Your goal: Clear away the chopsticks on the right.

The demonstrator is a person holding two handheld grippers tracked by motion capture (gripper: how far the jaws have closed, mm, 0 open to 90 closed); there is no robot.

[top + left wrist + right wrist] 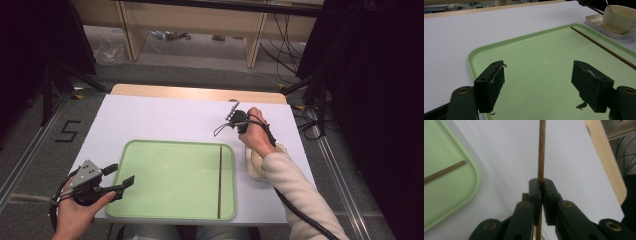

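Left tool (125,184) held low at the near left corner of the surface (165,117), hand (80,205) wrapped under its body, jaws spread wide and empty, pointing over the left rim of the green tray (175,180). One wooden chopstick (220,180) lies flat in the tray along its right side. Right of the tray, a cream bowl on a small dish (254,165) sits under the right forearm. Right hand (257,137) reaches away from the person, wrist bent; right tool (540,185) clamped on a second chopstick (541,147), which stands between the pads over the bare white surface, just right of the tray's corner.
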